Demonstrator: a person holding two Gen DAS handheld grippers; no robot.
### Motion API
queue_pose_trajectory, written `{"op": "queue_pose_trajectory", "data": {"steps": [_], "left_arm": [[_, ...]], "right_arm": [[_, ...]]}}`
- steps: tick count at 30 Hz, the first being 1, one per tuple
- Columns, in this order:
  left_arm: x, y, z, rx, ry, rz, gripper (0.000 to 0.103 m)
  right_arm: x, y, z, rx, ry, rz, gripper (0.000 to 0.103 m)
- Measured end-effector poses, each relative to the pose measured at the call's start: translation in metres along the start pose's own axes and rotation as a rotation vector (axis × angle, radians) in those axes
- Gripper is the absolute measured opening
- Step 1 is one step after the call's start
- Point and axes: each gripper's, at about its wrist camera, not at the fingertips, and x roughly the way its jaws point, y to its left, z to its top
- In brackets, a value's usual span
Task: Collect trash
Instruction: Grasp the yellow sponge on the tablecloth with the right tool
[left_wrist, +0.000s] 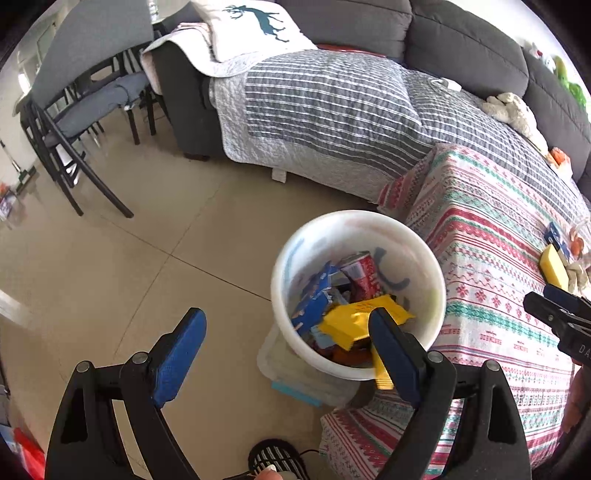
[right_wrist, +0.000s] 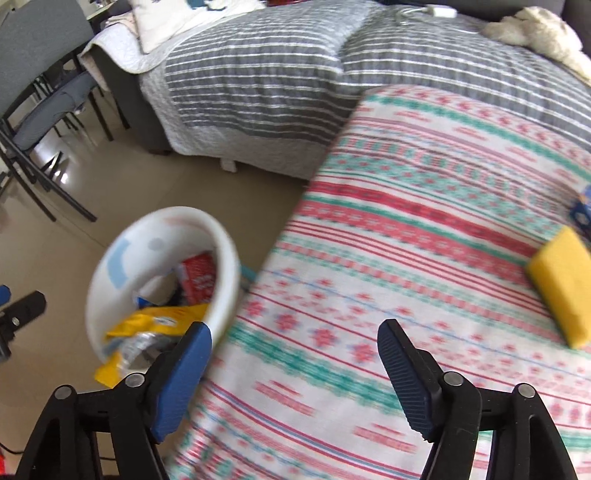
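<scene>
A white bin (left_wrist: 436, 280) stands on the floor beside the patterned table; it holds a yellow wrapper (left_wrist: 351, 321), a red can (left_wrist: 364, 277) and blue packets (left_wrist: 314, 302). It also shows in the right wrist view (right_wrist: 225, 266). My left gripper (left_wrist: 288, 325) is open and empty, low over the bin's near rim. My right gripper (right_wrist: 295, 336) is open and empty above the table's left edge; it shows at the right edge of the left wrist view (left_wrist: 554, 310). A yellow sponge-like block (right_wrist: 561, 284) and a blue packet (right_wrist: 581, 214) lie on the table.
The table carries a red, green and white patterned cloth (right_wrist: 424, 221). A sofa with a grey striped quilt (left_wrist: 332, 110) is behind. Dark chairs (left_wrist: 85, 122) stand at far left. A clear lidded box (left_wrist: 295, 376) sits under the bin. Tiled floor (left_wrist: 129, 258) lies to the left.
</scene>
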Motion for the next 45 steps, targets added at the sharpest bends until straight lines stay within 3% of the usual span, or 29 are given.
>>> {"op": "queue_pose_trajectory", "data": {"steps": [5, 17, 23, 34, 38, 45], "left_arm": [[-0.002, -0.023, 0.001, 0.043, 0.0, -0.02, 0.103], [0.004, -0.077, 0.008, 0.116, 0.028, -0.044, 0.103], [0.008, -0.097, 0.017, 0.126, 0.03, -0.051, 0.103], [0.017, -0.127, 0.024, 0.153, 0.052, -0.072, 0.103], [0.015, -0.139, 0.022, 0.17, 0.05, -0.083, 0.103], [0.007, -0.158, 0.018, 0.185, 0.048, -0.12, 0.103]], "right_arm": [[-0.011, -0.038, -0.007, 0.032, -0.002, -0.053, 0.082], [-0.003, -0.141, 0.001, 0.067, 0.032, -0.279, 0.085], [0.01, -0.168, 0.004, 0.011, 0.04, -0.358, 0.087], [0.039, -0.18, 0.009, -0.017, 0.067, -0.321, 0.086], [0.037, -0.181, 0.009, -0.002, 0.053, -0.274, 0.073], [0.021, -0.182, 0.003, 0.064, 0.096, -0.292, 0.067]]}}
